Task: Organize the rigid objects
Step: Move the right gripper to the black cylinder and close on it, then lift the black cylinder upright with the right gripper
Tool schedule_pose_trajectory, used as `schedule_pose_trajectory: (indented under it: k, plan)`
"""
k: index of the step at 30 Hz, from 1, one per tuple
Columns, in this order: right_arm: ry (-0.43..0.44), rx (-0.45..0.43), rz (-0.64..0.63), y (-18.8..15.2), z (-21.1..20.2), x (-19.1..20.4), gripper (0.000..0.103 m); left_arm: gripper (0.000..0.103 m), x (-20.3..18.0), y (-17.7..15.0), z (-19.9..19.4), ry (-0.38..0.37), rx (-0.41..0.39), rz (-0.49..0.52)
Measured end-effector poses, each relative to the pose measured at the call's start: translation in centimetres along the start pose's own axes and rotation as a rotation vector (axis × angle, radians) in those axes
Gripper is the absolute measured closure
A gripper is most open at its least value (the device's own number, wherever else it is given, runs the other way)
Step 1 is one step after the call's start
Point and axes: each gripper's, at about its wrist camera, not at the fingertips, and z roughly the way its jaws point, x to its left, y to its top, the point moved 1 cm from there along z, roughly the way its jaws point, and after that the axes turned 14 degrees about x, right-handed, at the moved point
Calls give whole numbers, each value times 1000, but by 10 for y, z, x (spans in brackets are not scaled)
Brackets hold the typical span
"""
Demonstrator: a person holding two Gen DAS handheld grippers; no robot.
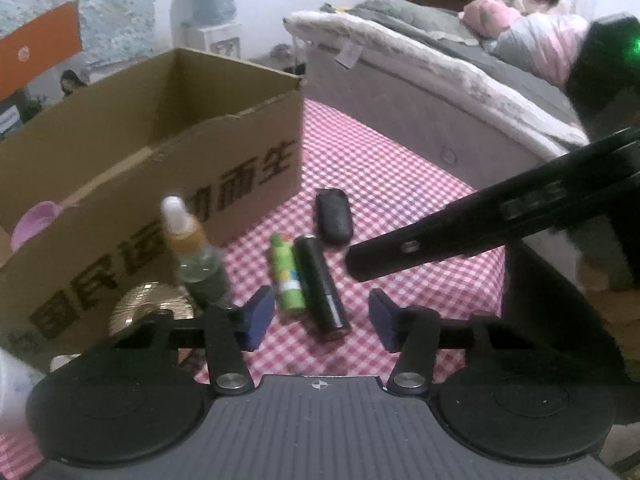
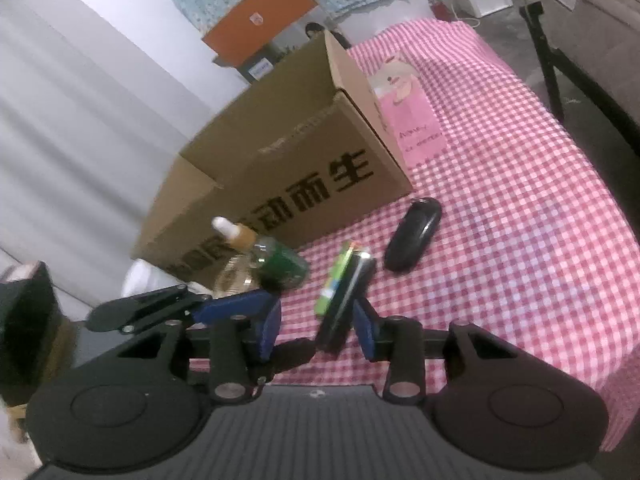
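we've got both grippers spread, left gripper (image 1: 316, 316) around the black tube (image 1: 323, 286) and green tube (image 1: 287, 274), right gripper (image 2: 316, 326) too, cardboard box (image 1: 160, 168) edge just left

A pink-and-white checked tablecloth (image 2: 520, 200) covers the surface. On it stand an open cardboard box (image 2: 288, 168) and a dropper bottle (image 1: 196, 256), with a pink carton (image 2: 408, 120) beside the box. A black tube (image 1: 322, 284), a green tube (image 1: 287, 276) and a black oval case (image 1: 334, 216) lie flat nearby.
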Motion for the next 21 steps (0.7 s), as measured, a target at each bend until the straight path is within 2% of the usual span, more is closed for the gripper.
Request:
schedule_pose_trajectory:
  k: [7, 16, 21]
  plan:
    - [-26, 44, -10, 10, 30, -7, 68, 72, -6, 5, 20, -10, 66, 18]
    - [-40, 71, -6, 19, 48, -10, 68, 74, 1, 11, 37, -6, 128, -5]
    - [-41, 71, -19, 27, 55, -6, 69, 74, 5, 16, 40, 0, 121, -12]
